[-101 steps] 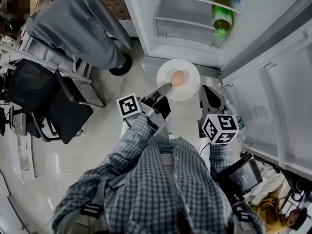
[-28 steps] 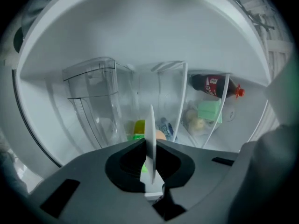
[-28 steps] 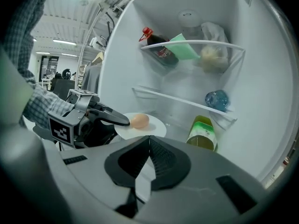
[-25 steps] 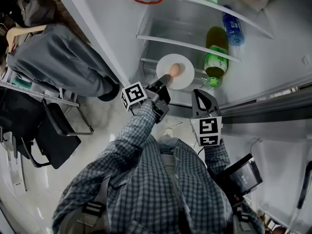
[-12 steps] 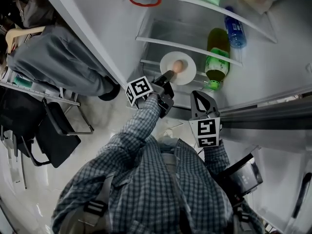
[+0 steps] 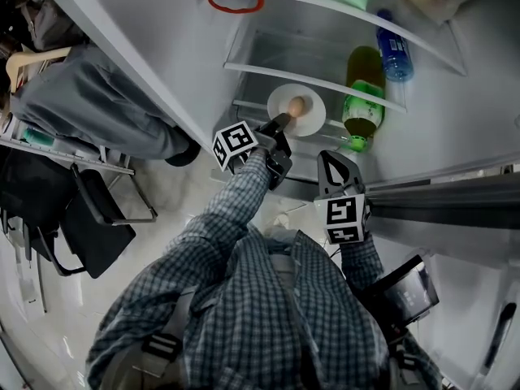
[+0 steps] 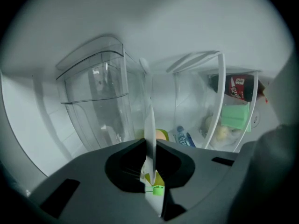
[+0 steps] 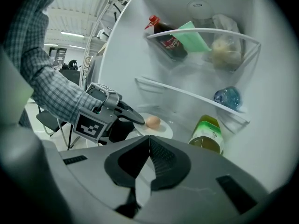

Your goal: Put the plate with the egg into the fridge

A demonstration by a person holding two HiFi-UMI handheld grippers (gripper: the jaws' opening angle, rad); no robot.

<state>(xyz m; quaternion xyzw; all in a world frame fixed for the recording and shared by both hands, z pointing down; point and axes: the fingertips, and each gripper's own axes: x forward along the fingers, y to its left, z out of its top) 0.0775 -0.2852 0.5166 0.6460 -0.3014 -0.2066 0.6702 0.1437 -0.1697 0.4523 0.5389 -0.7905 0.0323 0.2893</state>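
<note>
Inside the open fridge (image 6: 268,31), in its lower compartment, your left gripper (image 6: 282,121) holds the white plate (image 6: 314,114) by the near rim. In the left gripper view, the jaws are closed on the thin edge of the plate, which runs edge-on between them. The plate is roughly level, and the egg (image 6: 297,105) rests near its centre. The plate is below the glass shelf (image 6: 325,80) and just left of the green bottle (image 6: 361,96). A blue bottle (image 6: 396,51) lies on that shelf. No view shows whether the plate touches the surface beneath it. Your right gripper (image 6: 333,159) is near the front edge of the fridge, to the right of the left gripper and apart from the plate. Its jaws are together with nothing between them, and it points toward the plate and the egg.
</note>
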